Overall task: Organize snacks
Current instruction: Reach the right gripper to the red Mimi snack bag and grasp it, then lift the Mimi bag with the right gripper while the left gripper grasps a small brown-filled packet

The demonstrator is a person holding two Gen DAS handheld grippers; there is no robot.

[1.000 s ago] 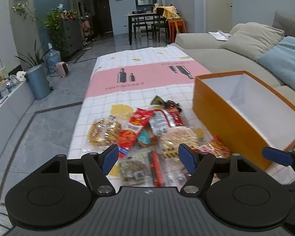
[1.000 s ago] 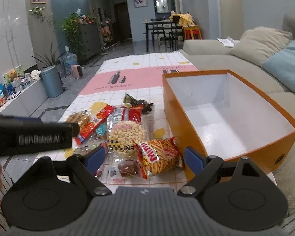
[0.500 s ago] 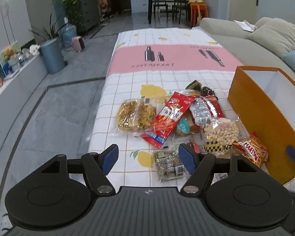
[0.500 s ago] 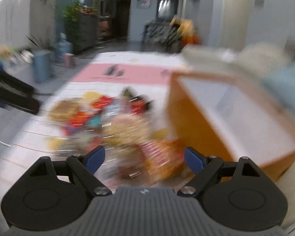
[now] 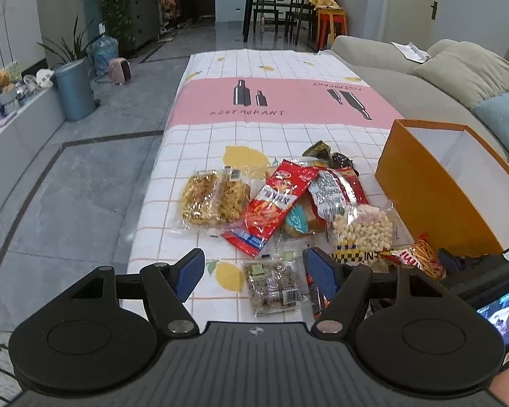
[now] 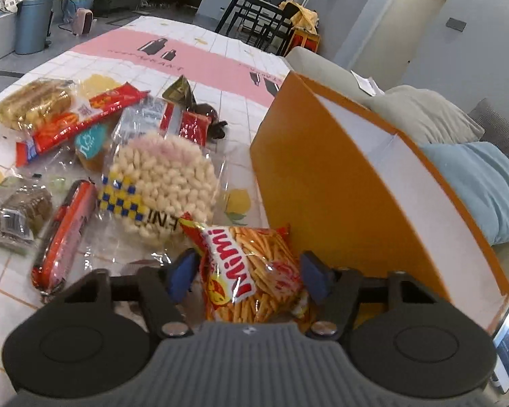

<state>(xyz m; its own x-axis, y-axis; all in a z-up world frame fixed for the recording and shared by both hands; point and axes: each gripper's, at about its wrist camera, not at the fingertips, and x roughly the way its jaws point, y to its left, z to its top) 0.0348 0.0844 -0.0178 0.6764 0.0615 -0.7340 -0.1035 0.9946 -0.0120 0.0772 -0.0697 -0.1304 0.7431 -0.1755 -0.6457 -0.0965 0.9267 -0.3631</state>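
The right gripper (image 6: 249,273) is straddling the orange-and-red Mimi stick-snack bag (image 6: 251,271), which is lying on the checked tablecloth (image 5: 220,142) just beside the near corner of the orange box (image 6: 325,183). Its jaws have just been closing, with the bag sitting between the blue pads (image 6: 314,279). Whether the pads are pressing on the wrapper yet is hard to tell; they are standing right at its edges.

The left gripper (image 5: 254,273) is hovering with its jaws spread wide and nothing between them. Below it a clear pack of brown biscuits (image 5: 271,285) is resting on the cloth, farther from the box than the Mimi bag.

The other snacks are lying in a loose pile to the left of the orange box. A clear bag of pale puffed pieces (image 6: 163,183) is touching the Mimi bag. A red sausage-shaped pack (image 6: 64,230) is lying beyond that. A long red packet (image 5: 275,207) and a pack of golden crisp bars (image 5: 213,200) are lying farthest from the box. The box is standing open, showing a white inside.
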